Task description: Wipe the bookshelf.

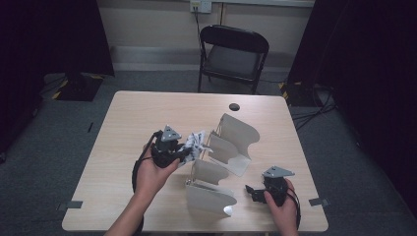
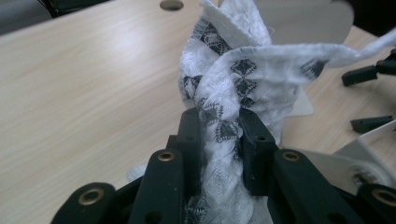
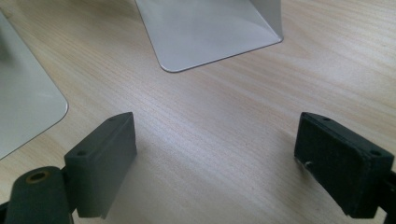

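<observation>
The left gripper (image 2: 219,135) is clamping a bunched white cloth (image 2: 243,79) with a dark diamond pattern; its jaws are standing nearly closed, pressing on the fabric from both sides in the left gripper view. The cloth is running up out of the jaws, twisting and spreading into folds just beyond them, and one strip is stretching off to the side. In the high view the left gripper (image 1: 184,153) is sitting in the person's left hand (image 1: 152,174) above the desk (image 1: 133,118), with the cloth (image 1: 195,143) hanging from its tip and touching the near edge of a grey metal rack (image 1: 231,147) of upright curved dividers. Whether the cloth is resting on a divider or only brushing it, I cannot tell.

The right gripper (image 3: 215,154) is standing wide open with nothing between its jaws, only bare desk (image 3: 210,121) lying under them. Just beyond its jaws the rounded corner of a metal plate (image 3: 210,32) is lying flat on the wood, and a second plate (image 3: 23,107) is showing to one side. In the high view the right gripper (image 1: 253,191) is resting low in the right hand (image 1: 282,206), near the rack's closest divider and well apart from the cloth.

Farther off, beyond the desk, a black folding chair (image 1: 233,54) is standing against the wall.
</observation>
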`<state>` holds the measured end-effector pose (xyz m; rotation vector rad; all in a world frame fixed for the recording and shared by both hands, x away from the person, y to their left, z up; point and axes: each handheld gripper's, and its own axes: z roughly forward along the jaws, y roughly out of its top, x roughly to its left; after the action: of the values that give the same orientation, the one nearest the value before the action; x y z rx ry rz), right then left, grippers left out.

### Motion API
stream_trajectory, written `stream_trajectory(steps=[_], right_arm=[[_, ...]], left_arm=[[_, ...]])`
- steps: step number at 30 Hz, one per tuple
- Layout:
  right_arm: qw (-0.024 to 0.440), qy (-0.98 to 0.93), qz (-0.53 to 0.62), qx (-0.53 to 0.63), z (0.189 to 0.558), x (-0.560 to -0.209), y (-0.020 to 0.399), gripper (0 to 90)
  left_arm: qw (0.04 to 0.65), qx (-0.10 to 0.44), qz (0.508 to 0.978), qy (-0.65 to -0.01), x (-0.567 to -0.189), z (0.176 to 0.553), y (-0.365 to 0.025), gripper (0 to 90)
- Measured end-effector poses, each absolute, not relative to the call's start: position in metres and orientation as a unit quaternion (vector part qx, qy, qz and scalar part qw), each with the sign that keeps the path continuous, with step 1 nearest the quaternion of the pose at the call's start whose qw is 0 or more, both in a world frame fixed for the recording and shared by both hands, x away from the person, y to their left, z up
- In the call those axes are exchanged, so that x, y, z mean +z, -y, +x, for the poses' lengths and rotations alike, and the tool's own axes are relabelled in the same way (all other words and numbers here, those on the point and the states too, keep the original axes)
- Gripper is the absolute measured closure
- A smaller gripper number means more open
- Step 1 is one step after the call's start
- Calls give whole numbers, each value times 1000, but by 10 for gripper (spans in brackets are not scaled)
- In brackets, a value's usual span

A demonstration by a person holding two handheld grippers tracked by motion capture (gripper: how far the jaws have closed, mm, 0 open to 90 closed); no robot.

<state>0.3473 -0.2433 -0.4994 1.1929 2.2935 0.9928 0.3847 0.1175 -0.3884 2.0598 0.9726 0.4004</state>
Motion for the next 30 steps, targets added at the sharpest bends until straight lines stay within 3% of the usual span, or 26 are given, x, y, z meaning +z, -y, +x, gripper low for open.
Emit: stream_trajectory(steps=[30], right_arm=[[184, -815, 422, 353, 347, -499, 243, 120]], left_arm=[[368, 116, 828, -406, -473, 377, -114, 725]])
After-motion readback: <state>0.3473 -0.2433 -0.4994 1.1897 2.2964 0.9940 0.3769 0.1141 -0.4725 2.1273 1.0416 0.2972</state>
